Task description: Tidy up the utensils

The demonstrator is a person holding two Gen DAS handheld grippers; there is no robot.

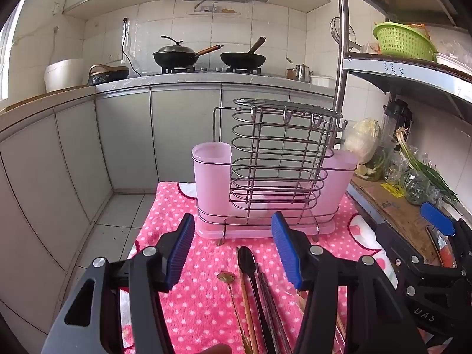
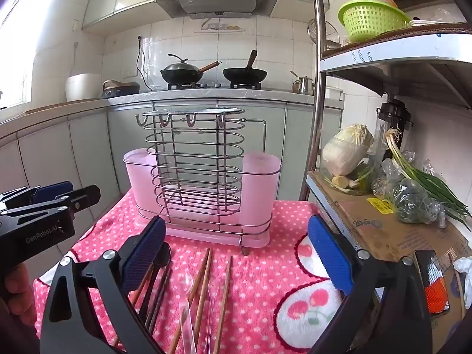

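On the pink-clothed worktop (image 2: pixel 265 265), nothing's sorted: rack (image 2: pixel 203 177) empty, chopsticks (image 2: pixel 203 289) and spoons (image 1: pixel 246 261) loose; left tool (image 1: pixel 233 250) and right tool (image 2: pixel 236 253) gape, holding nothing.

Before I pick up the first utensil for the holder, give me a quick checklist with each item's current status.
1. Left gripper open, nothing held: ok.
2. Right gripper open, nothing held: ok.
3. Utensil holder upright on the pink towel: ok.
4. Pink cups free to receive utensils: visible rim looks free; insides cannot tell.
5. Black spoon reachable between the left fingers: ok.
6. Chopsticks separated for a single pick: not ok, several lie close together or overlap.
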